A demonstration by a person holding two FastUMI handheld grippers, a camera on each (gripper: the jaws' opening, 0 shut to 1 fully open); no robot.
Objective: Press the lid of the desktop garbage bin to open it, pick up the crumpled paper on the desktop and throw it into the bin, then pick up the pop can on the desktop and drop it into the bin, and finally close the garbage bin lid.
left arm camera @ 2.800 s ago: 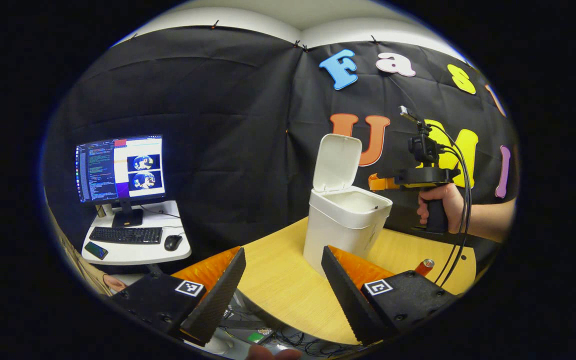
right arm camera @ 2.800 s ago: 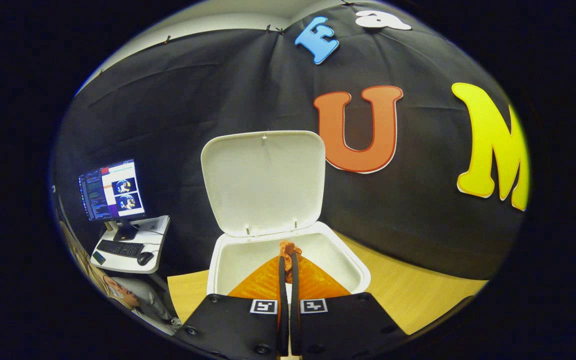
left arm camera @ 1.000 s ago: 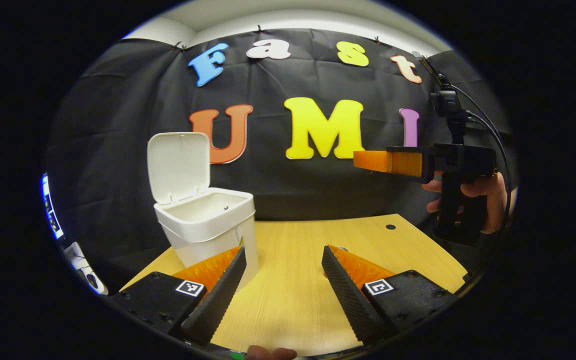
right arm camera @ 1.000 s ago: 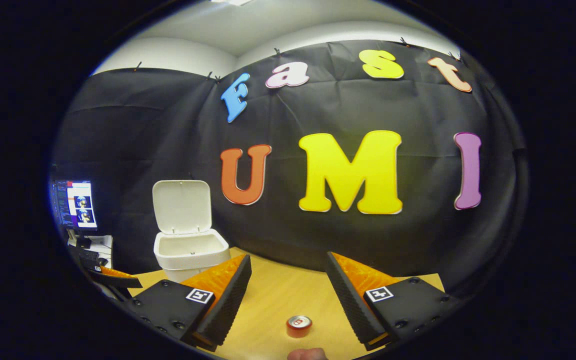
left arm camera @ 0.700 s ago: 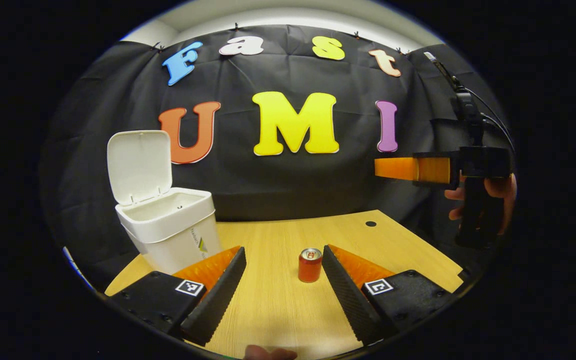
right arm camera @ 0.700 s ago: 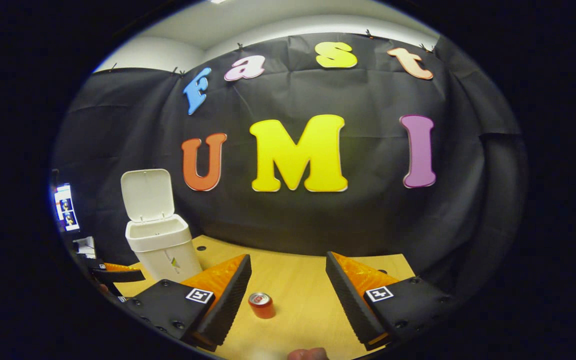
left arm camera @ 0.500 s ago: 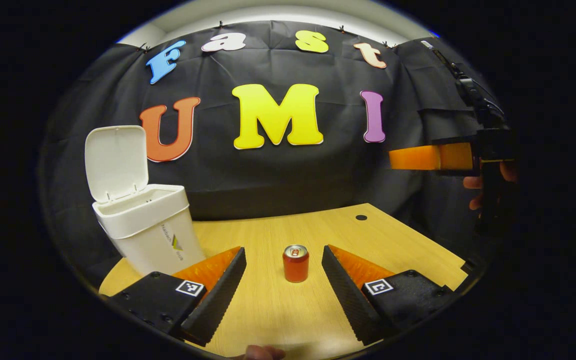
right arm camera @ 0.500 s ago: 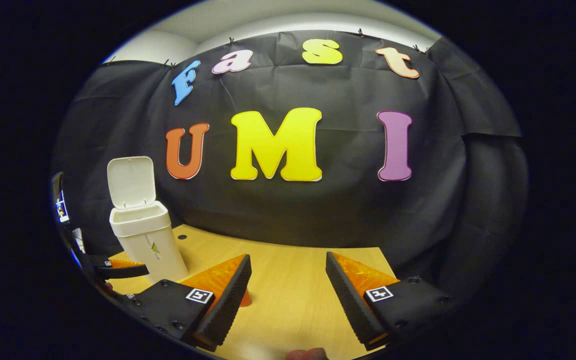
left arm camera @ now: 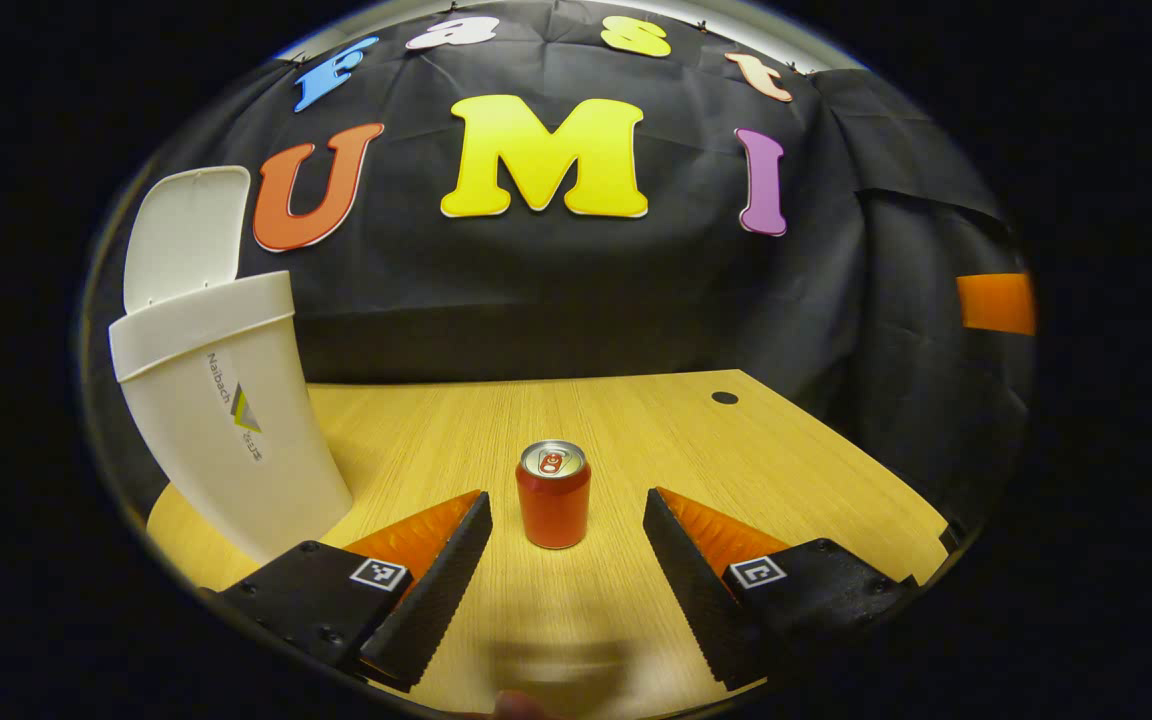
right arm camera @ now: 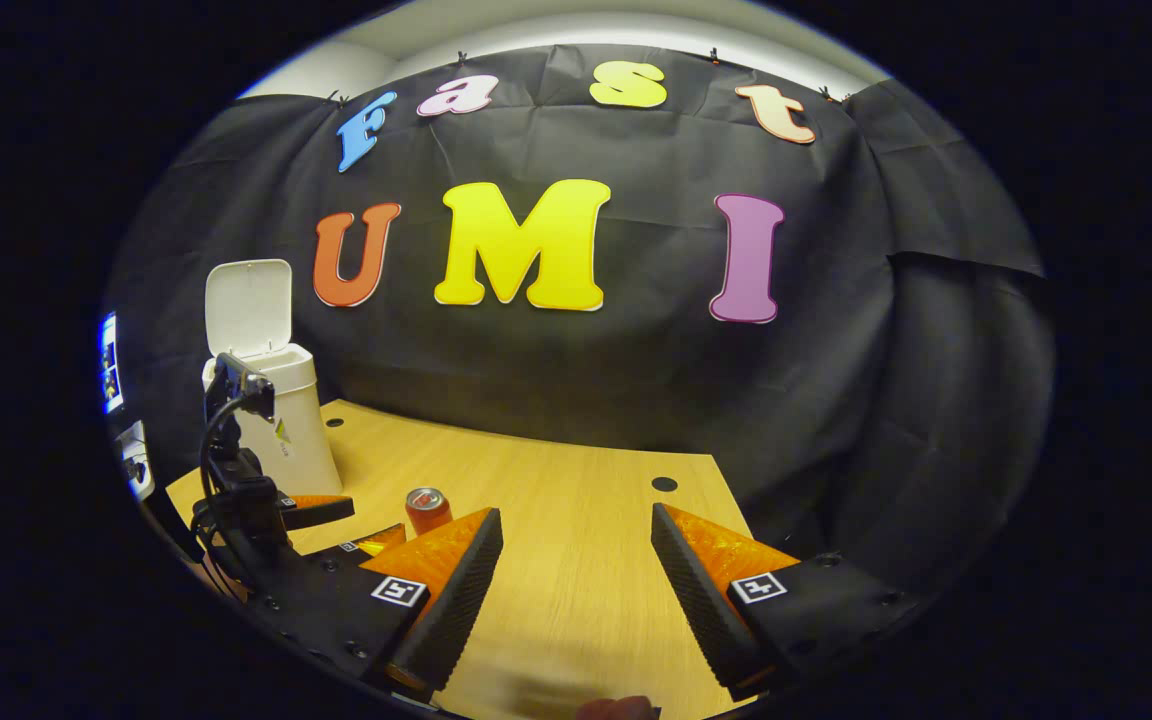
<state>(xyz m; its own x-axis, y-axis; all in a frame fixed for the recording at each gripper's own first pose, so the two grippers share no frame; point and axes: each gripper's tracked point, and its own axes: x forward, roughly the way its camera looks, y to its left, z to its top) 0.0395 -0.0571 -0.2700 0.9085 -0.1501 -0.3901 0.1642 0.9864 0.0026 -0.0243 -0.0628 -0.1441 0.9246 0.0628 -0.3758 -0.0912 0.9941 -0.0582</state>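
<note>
A red pop can (left arm camera: 554, 494) stands upright on the wooden desk (left arm camera: 636, 440), just ahead of my left gripper (left arm camera: 566, 545), whose fingers stand open on either side of it without touching. The white garbage bin (left arm camera: 221, 400) stands at the left with its lid (left arm camera: 181, 235) raised. In the right gripper view, my right gripper (right arm camera: 576, 570) is open and empty above the desk's right part. That view also has the can (right arm camera: 427, 508) to the left, the left gripper (right arm camera: 326, 515) beside it, and the bin (right arm camera: 281, 420) farther back.
The desk (right arm camera: 576, 520) has small cable holes (left arm camera: 724, 397) near its back edge. The black cloth wall rises right behind it. A monitor's edge (right arm camera: 109, 362) shows far left beyond the desk. The right gripper's finger (left arm camera: 994, 303) juts in at the right of the left gripper view.
My left gripper has swung right from the bin, then dropped and closed in on the can, which now sits between its open fingers. My right gripper opened and drew back rightward.
</note>
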